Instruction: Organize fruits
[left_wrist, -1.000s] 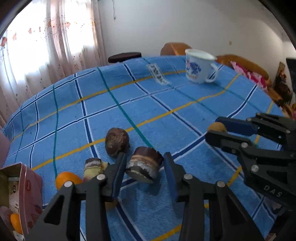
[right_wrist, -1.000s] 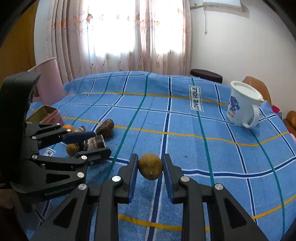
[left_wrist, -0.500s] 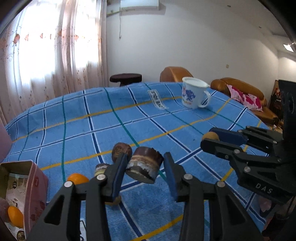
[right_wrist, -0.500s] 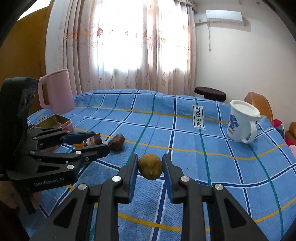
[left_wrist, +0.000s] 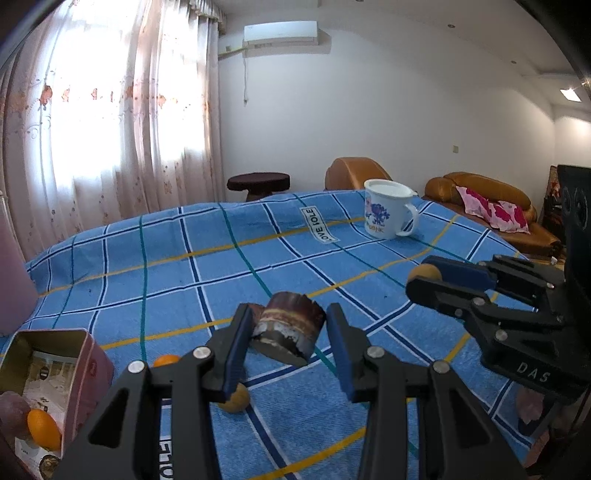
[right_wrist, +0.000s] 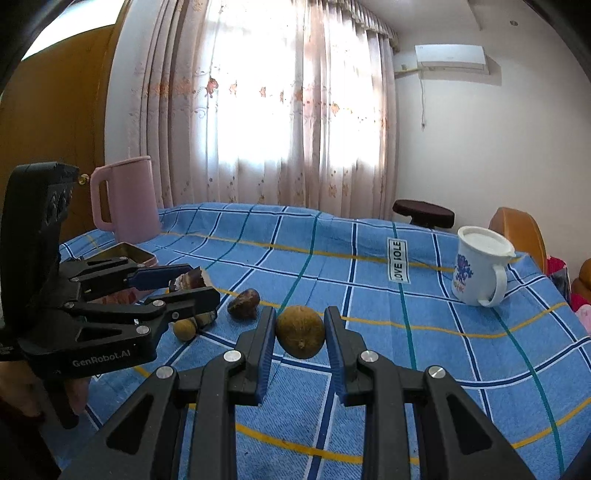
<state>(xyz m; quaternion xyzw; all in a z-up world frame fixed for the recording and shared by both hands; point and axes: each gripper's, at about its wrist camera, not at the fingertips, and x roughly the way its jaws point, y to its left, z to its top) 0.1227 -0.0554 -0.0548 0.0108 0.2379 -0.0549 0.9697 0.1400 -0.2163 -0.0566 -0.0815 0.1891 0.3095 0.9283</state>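
My left gripper (left_wrist: 290, 319) is shut on a dark brown cut fruit piece (left_wrist: 291, 325) with a pale layered inside, held above the blue checked cloth (left_wrist: 207, 266). My right gripper (right_wrist: 300, 322) is shut on a round brown fruit (right_wrist: 300, 332), also off the cloth. Each gripper shows in the other's view: the right gripper (left_wrist: 421, 277) at the right, the left gripper (right_wrist: 201, 283) at the left. On the cloth lie a dark wrinkled fruit (right_wrist: 243, 303), a small tan fruit (right_wrist: 184, 328) and an orange (left_wrist: 166, 360). An open pink tin (left_wrist: 85, 362) holds another orange (left_wrist: 42, 428).
A white lidded mug (right_wrist: 480, 269) stands at the far right of the table and a pink jug (right_wrist: 125, 199) at the far left beside the tin. A hand (right_wrist: 22, 391) holds the left gripper. A stool (right_wrist: 423, 214) and brown sofas stand beyond the table's far edge.
Both grippers have lifted and tipped upward with their fruits still held, so more wall and window show. The loose fruits on the cloth now sit lower, partly behind the left fingers.
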